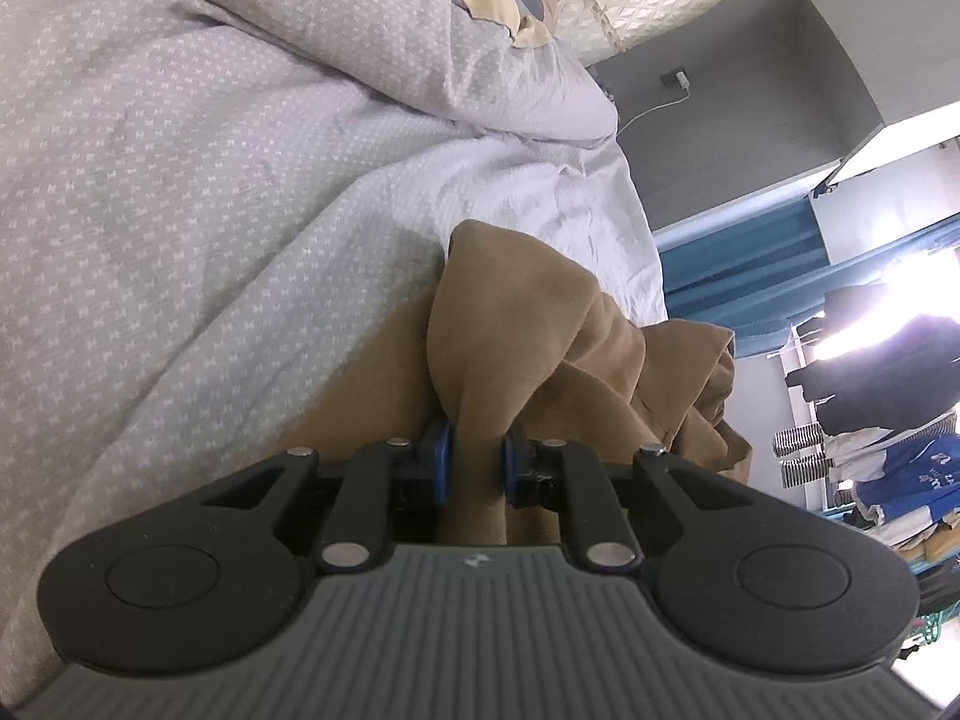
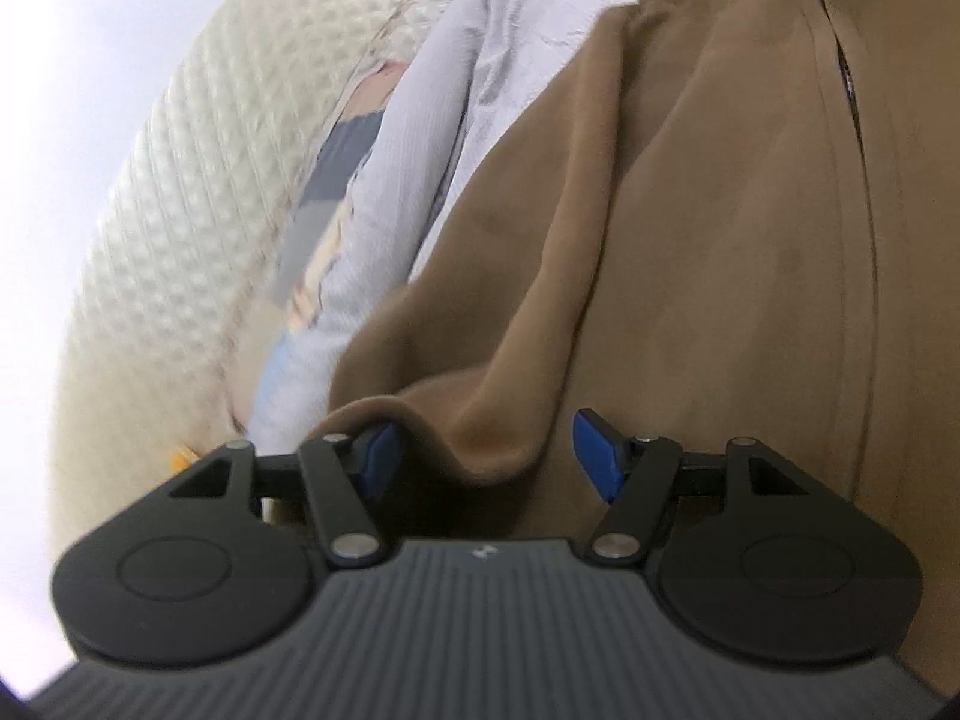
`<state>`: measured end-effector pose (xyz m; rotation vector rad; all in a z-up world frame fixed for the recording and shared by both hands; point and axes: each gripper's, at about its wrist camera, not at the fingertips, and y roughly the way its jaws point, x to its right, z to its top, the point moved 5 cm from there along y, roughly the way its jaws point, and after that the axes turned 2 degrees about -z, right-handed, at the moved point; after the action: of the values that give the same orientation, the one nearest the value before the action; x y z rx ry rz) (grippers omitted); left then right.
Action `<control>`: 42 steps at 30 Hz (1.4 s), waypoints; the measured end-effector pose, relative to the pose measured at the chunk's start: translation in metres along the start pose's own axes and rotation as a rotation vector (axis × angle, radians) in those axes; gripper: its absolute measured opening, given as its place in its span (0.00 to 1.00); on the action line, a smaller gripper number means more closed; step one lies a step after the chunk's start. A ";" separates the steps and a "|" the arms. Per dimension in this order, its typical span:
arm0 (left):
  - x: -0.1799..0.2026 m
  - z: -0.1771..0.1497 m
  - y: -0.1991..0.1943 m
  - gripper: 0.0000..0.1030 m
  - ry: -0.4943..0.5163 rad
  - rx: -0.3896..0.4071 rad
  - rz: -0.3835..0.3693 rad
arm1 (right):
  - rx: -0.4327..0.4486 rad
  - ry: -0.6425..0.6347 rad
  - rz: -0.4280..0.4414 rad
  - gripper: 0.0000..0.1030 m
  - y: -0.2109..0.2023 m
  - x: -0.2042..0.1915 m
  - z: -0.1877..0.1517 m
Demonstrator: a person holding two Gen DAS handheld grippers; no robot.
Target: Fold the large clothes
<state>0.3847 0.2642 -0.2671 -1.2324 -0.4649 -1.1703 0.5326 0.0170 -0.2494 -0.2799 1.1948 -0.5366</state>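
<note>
A large brown garment [image 1: 540, 324] lies bunched on the bed near its right edge. My left gripper [image 1: 477, 456] is shut on a raised fold of it, the blue pads pinching the cloth from both sides. In the right wrist view the same brown garment [image 2: 690, 210] fills the right half, with a seam running down it. My right gripper [image 2: 486, 456] stands wide open close over the fabric. A drooping fold of cloth sits between its jaws and drapes over the left pad [image 2: 378, 456], while the right pad is bare.
A grey-lilac patterned duvet [image 1: 180, 150] covers the bed, with a white sheet [image 1: 540, 198] beyond the garment. A cream quilted headboard [image 2: 180, 180] stands behind. To the right are a blue curtain [image 1: 738, 264] and a rack of hanging clothes [image 1: 870, 372].
</note>
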 end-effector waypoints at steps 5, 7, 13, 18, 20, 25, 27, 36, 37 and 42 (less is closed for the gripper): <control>-0.002 0.004 0.002 0.16 0.002 0.029 0.014 | -0.005 -0.034 0.040 0.64 -0.003 -0.009 0.016; -0.003 0.005 0.002 0.16 -0.002 0.041 0.014 | -0.009 -0.058 0.053 0.64 -0.007 -0.014 0.022; -0.009 0.008 -0.002 0.16 -0.037 0.064 0.006 | 0.023 -0.066 0.110 0.64 -0.033 -0.017 0.036; -0.009 0.007 -0.003 0.16 -0.036 0.065 0.011 | 0.077 -0.006 0.049 0.65 -0.034 -0.002 0.042; -0.009 0.007 -0.003 0.16 -0.040 0.064 0.011 | 0.079 0.044 0.026 0.65 -0.026 0.007 0.043; -0.009 0.006 -0.002 0.16 -0.039 0.063 0.013 | 0.008 0.013 -0.075 0.65 0.008 0.013 0.036; -0.009 0.006 -0.001 0.16 -0.035 0.064 0.015 | -0.024 -0.012 -0.086 0.64 0.024 0.012 0.034; -0.009 0.005 0.005 0.16 -0.026 0.061 0.013 | -0.122 -0.129 -0.095 0.12 0.057 -0.018 0.045; -0.009 0.006 0.006 0.16 -0.028 0.060 0.008 | -0.115 -0.162 -0.102 0.10 0.053 -0.025 0.048; 0.002 0.005 0.010 0.16 -0.003 0.037 -0.059 | -0.030 -0.310 -0.110 0.08 0.027 -0.070 0.079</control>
<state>0.3953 0.2666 -0.2689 -1.1955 -0.5261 -1.2044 0.5944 0.0716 -0.1781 -0.4398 0.8904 -0.5491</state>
